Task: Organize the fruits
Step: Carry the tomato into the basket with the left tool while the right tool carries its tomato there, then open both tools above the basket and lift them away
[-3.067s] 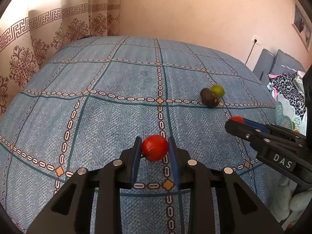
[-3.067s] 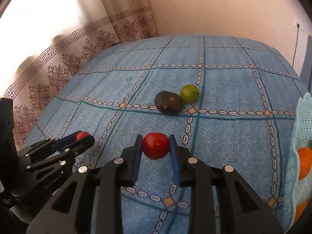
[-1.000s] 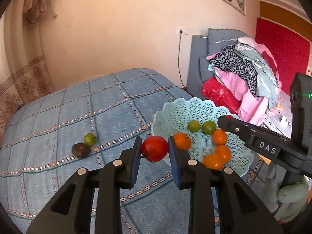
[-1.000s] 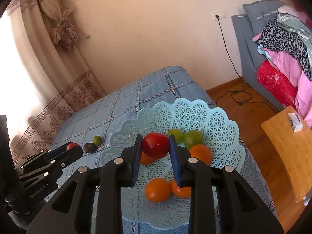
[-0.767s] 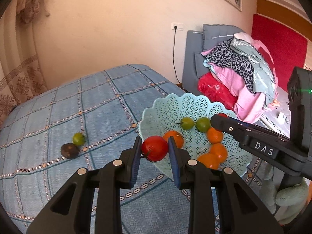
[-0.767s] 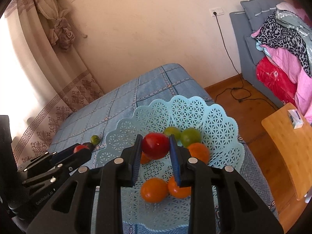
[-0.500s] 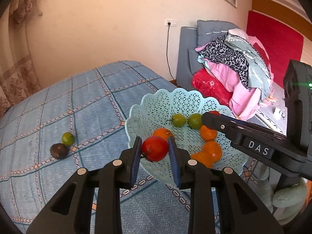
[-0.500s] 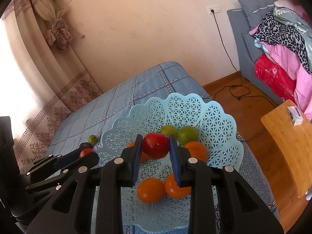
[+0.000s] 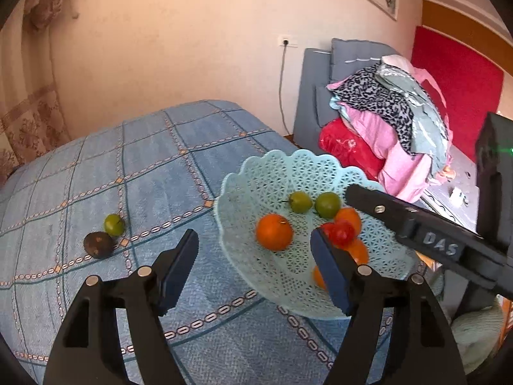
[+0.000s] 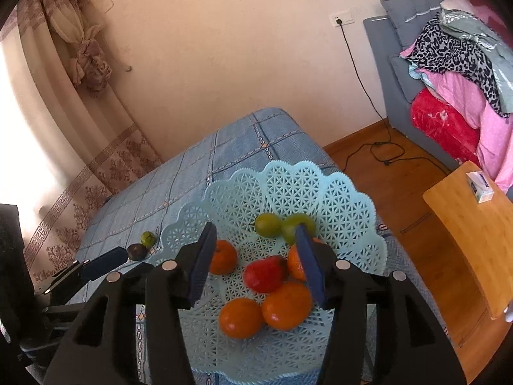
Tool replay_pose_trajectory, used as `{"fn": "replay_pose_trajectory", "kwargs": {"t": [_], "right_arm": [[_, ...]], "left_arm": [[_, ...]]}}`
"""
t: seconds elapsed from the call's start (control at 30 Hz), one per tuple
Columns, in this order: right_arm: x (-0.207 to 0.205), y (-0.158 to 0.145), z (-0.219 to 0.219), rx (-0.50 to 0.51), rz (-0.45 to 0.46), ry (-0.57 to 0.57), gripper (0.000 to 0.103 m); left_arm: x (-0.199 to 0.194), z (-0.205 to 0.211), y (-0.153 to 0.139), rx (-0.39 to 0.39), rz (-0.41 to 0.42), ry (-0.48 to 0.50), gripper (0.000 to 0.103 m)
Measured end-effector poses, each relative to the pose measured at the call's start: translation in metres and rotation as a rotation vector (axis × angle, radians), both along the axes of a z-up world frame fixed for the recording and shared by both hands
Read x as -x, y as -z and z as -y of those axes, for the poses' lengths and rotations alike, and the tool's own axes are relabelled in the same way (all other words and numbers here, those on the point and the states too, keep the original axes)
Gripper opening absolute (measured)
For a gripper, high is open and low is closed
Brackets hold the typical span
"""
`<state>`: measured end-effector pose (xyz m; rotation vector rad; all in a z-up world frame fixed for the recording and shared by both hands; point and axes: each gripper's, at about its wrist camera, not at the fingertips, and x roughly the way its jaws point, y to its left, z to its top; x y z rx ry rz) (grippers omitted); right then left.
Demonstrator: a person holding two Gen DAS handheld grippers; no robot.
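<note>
The walls [image 10: 224,64] are plain peach colour. A patterned curtain [image 10: 93,54] hangs at the bright window on the left. A grey sofa [image 9: 320,96] carries a pile of clothes [image 9: 384,118]. The floor [image 10: 384,173] is wooden.

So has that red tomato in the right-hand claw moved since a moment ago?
Yes. The red tomato has dropped out from between the right gripper's opening jaws into the blue basket, landing among the oranges.
</note>
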<state>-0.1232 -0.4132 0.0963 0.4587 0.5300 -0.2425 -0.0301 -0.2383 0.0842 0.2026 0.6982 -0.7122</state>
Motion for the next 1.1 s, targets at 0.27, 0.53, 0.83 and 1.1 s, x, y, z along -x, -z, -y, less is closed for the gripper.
{"fn": "replay_pose_trajectory", "kwargs": {"t": [0.27, 0.53, 0.83, 1.1], "right_arm": [[0.002, 0.001, 0.001, -0.006, 0.001, 0.013, 0.054], [0.003, -0.002, -0.006, 0.026, 0.012, 0.015, 0.06], [0.001, 0.0, -0.014, 0.042, 0.014, -0.004, 0.074], [-0.002, 0.001, -0.024, 0.066, 0.019, -0.021, 0.079]], "left_arm": [[-0.006, -0.014, -0.004, 0.008, 0.009, -0.055, 0.088], [-0.007, -0.03, -0.004, -0.015, 0.043, -0.102, 0.09], [-0.015, -0.062, -0.003, -0.011, 0.04, -0.172, 0.09], [-0.026, -0.09, 0.007, -0.025, 0.017, -0.26, 0.09]]}}
